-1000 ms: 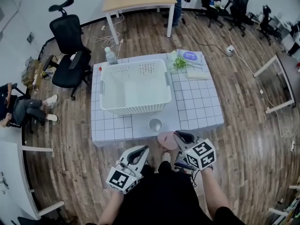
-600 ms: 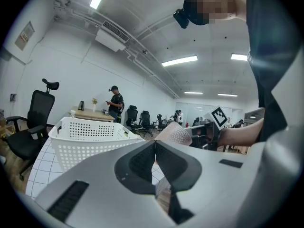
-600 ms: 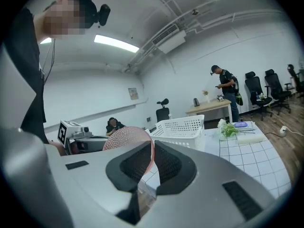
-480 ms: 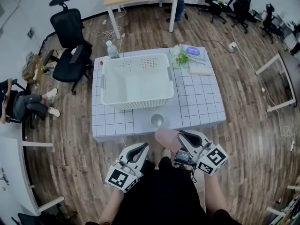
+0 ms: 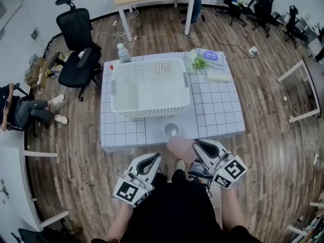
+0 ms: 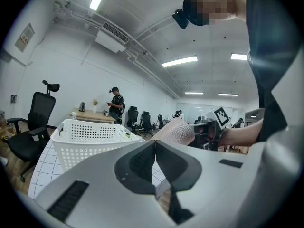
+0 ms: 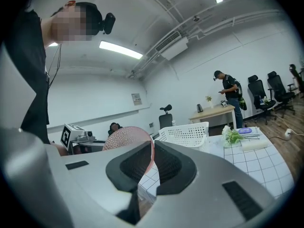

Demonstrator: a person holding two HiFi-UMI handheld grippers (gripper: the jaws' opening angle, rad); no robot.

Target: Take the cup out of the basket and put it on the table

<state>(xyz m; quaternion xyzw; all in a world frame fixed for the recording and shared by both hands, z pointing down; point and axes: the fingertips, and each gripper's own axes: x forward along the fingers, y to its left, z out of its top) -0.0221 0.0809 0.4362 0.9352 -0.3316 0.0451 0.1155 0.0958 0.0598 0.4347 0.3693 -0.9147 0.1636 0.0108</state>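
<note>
My right gripper (image 5: 201, 148) is closed on what seems a pink dotted cup (image 5: 180, 148), off the worktop (image 5: 217, 116) at 6 o'clock from the grey cup (image 5: 171, 129); left gripper (image 5: 148, 162) closed, empty. I would set it upright, then release.

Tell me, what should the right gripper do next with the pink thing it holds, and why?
Probably carry it forward over the table. The right gripper is shut on the pink cup, short of the table's near edge; the basket looks empty and a grey cup already stands before it, so the bare tiles beside that cup seem a fitting spot.
</note>
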